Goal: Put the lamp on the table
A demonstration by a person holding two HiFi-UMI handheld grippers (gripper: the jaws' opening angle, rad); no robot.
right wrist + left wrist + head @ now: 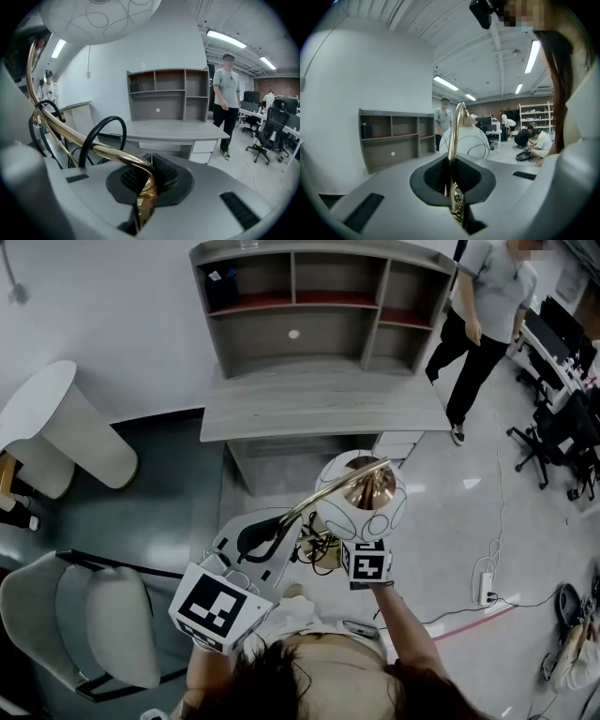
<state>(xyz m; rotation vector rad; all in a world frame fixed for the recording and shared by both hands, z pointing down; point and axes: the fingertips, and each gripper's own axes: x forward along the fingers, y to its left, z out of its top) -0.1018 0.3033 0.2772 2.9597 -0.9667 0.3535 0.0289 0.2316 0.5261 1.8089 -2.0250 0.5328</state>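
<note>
Head view: lamp shade-end toward table

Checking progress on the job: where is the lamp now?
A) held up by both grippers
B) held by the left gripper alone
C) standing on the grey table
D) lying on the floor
A: left gripper and right gripper both have jaws shut on the gold stem of the lamp, short of the table.

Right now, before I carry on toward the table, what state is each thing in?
lamp: held up in the air, not yet on the table.
left hand-held gripper: shut on the lamp's gold stem.
right hand-held gripper: shut on the gold stem at its bend.
cord: hanging loose in loops.
person: standing by the table's right end.
</note>
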